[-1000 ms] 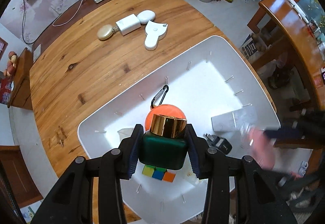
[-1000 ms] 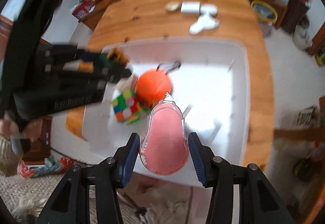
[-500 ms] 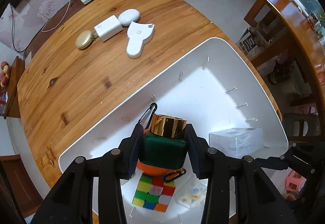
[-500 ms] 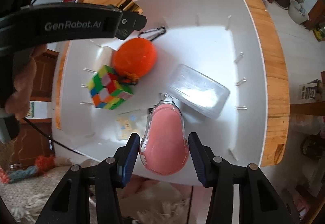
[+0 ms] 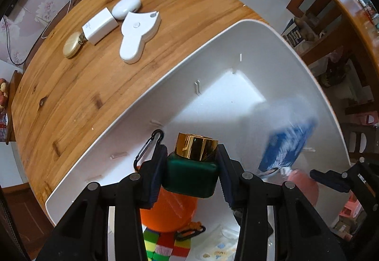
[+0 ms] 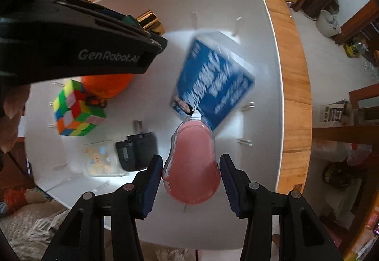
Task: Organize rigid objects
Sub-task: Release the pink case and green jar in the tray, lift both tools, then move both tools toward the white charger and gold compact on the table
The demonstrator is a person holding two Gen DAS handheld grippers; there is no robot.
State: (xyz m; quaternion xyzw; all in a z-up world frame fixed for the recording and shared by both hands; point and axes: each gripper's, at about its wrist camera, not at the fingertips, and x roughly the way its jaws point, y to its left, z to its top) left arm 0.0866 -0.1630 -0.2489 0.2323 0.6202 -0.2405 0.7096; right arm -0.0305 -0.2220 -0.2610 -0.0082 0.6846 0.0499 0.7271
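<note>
A green gold-capped bottle (image 5: 191, 174) is being gripped by the left claw (image 5: 191, 175) and a pink case (image 6: 191, 164) by the right claw (image 6: 191, 178), both now lowered closer into the white bin (image 5: 236, 31), so placement seems near.

"GenRobot.AI" on the left claw's (image 6: 132, 24) black body; blue box (image 6: 213, 78) print blurred.

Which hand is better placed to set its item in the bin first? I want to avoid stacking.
Probably left: its gripper holds the green bottle over bare bin floor; the pink case overlaps the blue box.
</note>
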